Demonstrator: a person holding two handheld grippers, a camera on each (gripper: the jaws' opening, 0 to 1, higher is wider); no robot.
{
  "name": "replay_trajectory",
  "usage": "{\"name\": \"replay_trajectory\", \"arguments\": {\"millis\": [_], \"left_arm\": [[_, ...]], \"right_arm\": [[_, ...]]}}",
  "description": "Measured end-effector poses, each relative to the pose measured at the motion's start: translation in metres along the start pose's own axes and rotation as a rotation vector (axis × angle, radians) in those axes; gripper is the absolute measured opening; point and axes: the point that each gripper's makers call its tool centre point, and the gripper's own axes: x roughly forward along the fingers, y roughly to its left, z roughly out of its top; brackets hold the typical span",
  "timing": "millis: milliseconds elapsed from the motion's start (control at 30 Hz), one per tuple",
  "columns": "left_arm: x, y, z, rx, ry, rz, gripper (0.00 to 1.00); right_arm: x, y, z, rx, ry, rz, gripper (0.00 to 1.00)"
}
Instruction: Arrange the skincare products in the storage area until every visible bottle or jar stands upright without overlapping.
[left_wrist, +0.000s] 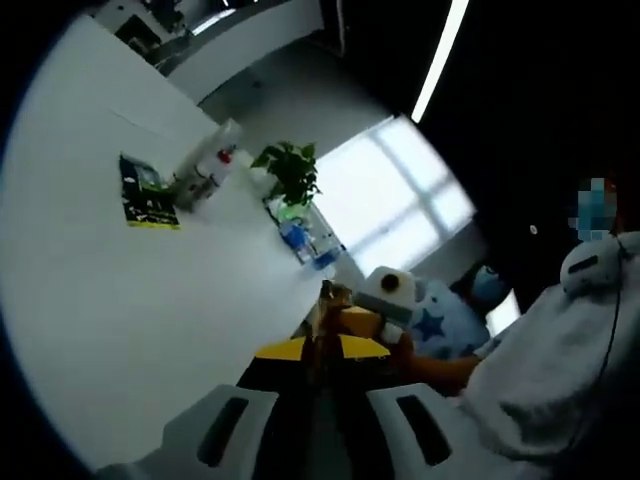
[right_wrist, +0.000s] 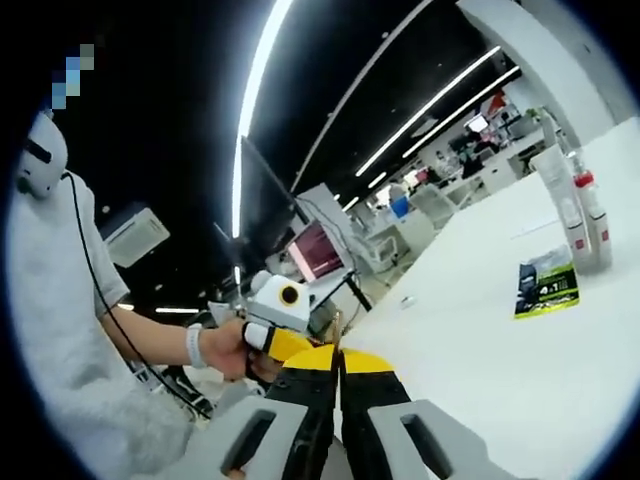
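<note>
Jaws pressed together on both grippers, nothing held; white surface (right_wrist: 500, 330) carries clear plastic bottles (right_wrist: 580, 215), well apart. Step: approach pending; next move needs reaching them.

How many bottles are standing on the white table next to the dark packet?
2: a taller white bottle and a red-capped bottle beside it, both just beyond the dark packet. Others may be hidden behind them.
</note>
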Motion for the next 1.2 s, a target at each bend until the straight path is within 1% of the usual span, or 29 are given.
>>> {"name": "replay_trajectory", "arguments": {"millis": [33,67,133,200,267,367,467,567,600,633,667,700,733,800,900,1133,1200], "left_arm": [[0.000,0.000,0.001,-0.004,-0.004,0.000,0.00],[0.000,-0.001,-0.001,-0.005,0.006,-0.010,0.00],[-0.001,-0.001,-0.001,0.000,0.010,-0.009,0.00],[-0.002,0.001,-0.001,0.008,0.014,0.003,0.00],[-0.003,0.001,-0.002,0.007,0.017,0.005,0.00],[-0.004,0.002,-0.003,0.005,0.025,0.010,0.00],[-0.002,0.001,-0.003,0.005,0.024,0.005,0.00],[0.004,-0.004,-0.012,0.009,0.066,-0.018,0.00],[0.007,-0.004,-0.015,0.009,0.075,-0.018,0.00],[0.009,-0.003,-0.016,0.006,0.077,-0.014,0.00],[0.009,-0.002,-0.018,0.009,0.079,-0.008,0.00],[0.009,-0.001,-0.017,0.005,0.071,-0.005,0.00],[0.009,-0.002,-0.016,-0.018,0.056,-0.016,0.00],[0.009,-0.002,-0.016,-0.038,0.048,-0.028,0.00],[0.008,-0.002,-0.017,-0.024,0.047,-0.029,0.00],[0.008,-0.001,-0.018,-0.039,0.046,-0.029,0.01],[0.008,0.000,-0.019,-0.023,0.053,-0.027,0.01]], "right_arm": [[0.000,0.001,0.000,0.005,-0.002,0.003,0.00],[0.000,0.001,0.000,0.008,0.000,0.004,0.00],[0.000,0.001,-0.001,0.001,0.004,0.005,0.00],[0.001,-0.001,-0.004,-0.046,0.020,-0.012,0.00],[0.002,-0.002,-0.006,-0.052,0.030,-0.020,0.00],[0.005,-0.003,-0.011,-0.065,0.056,-0.020,0.04],[0.005,-0.003,-0.011,-0.068,0.056,-0.022,0.08],[0.006,0.000,-0.012,-0.064,0.059,-0.004,0.09],[0.006,0.000,-0.012,-0.065,0.062,-0.005,0.08],[0.006,0.001,-0.013,-0.071,0.066,-0.002,0.02],[0.005,0.004,-0.012,-0.063,0.063,0.018,0.00],[0.004,0.006,-0.012,-0.049,0.064,0.031,0.00],[0.004,0.004,-0.011,-0.055,0.057,0.018,0.00],[0.003,0.006,-0.010,-0.033,0.054,0.035,0.00],[0.004,0.008,-0.011,-0.031,0.059,0.040,0.00],[0.005,0.009,-0.011,-0.028,0.058,0.042,0.00],[0.005,0.008,-0.012,-0.023,0.063,0.041,0.00]]}}
